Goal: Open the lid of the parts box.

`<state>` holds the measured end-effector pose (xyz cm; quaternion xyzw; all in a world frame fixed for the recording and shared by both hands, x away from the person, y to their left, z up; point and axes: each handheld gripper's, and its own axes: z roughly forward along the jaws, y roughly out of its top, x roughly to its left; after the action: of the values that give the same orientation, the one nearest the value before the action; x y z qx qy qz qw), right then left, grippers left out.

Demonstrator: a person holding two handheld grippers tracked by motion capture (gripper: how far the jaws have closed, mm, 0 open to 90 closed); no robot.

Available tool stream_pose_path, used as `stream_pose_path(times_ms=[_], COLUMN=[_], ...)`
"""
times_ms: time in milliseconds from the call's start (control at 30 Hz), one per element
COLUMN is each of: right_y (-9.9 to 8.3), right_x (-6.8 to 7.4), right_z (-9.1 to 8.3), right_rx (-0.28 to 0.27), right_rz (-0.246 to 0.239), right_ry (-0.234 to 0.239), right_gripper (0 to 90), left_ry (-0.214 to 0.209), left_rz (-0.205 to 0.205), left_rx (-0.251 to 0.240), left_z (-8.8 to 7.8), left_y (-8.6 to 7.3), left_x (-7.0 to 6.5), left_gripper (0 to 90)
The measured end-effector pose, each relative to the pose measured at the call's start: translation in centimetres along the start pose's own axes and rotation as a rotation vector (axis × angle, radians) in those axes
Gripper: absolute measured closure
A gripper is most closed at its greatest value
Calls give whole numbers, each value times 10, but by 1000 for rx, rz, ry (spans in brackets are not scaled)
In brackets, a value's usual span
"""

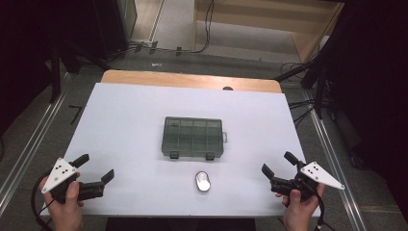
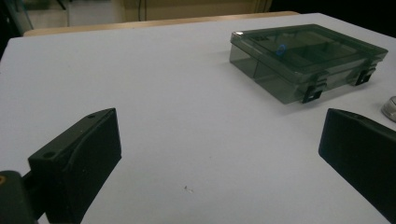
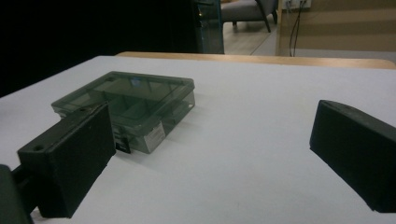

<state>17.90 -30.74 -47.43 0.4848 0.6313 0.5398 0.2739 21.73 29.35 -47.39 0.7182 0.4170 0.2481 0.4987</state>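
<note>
A smoke-grey translucent compartment box [image 1: 193,137] lies flat at the middle of the white table [image 1: 125,115], lid closed, its two dark latches [image 1: 173,155] facing the person. Dividers show through the lid, but whether the compartments hold anything cannot be told. In the left gripper view the box [image 2: 306,58] sits up and to the right, with the latches on its near wall; in the right gripper view it [image 3: 128,105] lies to the left, partly behind one black jaw.

Just in front of the box, apart from it, lies a small silver oval object [image 1: 202,181], too small to identify; its edge peeks in at the right border of the left gripper view [image 2: 390,108].

The left gripper [image 1: 96,173] hovers near the table's front left corner and the right gripper [image 1: 278,168] near the front right, each held in a hand and well apart from both box and oval. Both sets of jaws stand wide apart and hold nothing.

Judging from this layout, the work ahead is likely opening the box and handling the silver piece. The latches are small and low on the wall, so a jaw that comes in too high would probably push the light box across the smooth table instead of releasing a clasp; steadying it with the other gripper would guard against that. The oval piece looks smooth and low, so a pinch off its centre could squirt it sideways or off the front edge.
</note>
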Motion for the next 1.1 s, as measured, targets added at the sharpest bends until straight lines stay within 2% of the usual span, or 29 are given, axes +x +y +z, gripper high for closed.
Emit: stream_pose_path(times_ms=[67, 133, 200, 267, 367, 400, 433, 467, 500, 767, 900, 967, 1100], right_y=[1, 4, 4, 5, 5, 5, 5, 5, 5, 7, 9, 10, 12], right_x=[3, 10, 12, 16, 25, 29, 30, 30, 31, 39, 44, 46, 48], right_z=[2, 8, 9, 12, 17, 19, 19, 19, 20, 26, 30, 31, 35], right_rx=[12, 38, 51, 56, 73, 79, 82, 82, 81, 87, 84, 79, 69], right_rz=[-6, -34, -47, -67, -102, -112, -114, -114, -119, -120, -119, -124, -130], right_ry=[5, -32, -38, -8, -4, 12, 13, 13, 17, 33, 40, 36, 51], right_gripper=[0, 0, 0, 0, 0, 0, 0, 0, 0, 0, 0, 0, 0], left_ry=[-12, -16, -25, -29, -24, -16, -13, -9, -11, -40, -55, -53, -69], left_rz=[-10, -13, -14, -14, -9, -10, -10, -11, -8, 2, 22, 19, 14], left_rx=[-5, 3, 9, 18, 20, 21, 21, 19, 18, 14, 24, 19, 17], left_z=[-1, 0, 0, 1, 2, 3, 3, 3, 4, 10, 14, 15, 18], left_y=[0, 0, 0, 0, 1, 2, 2, 2, 3, 9, 12, 14, 17], left_x=[1, 2, 2, 1, -1, -2, -2, -3, -4, -11, -14, -14, -15], left_gripper=[0, 0, 0, 0, 0, 64, 128, 128, 170, 168, 170, 212, 220])
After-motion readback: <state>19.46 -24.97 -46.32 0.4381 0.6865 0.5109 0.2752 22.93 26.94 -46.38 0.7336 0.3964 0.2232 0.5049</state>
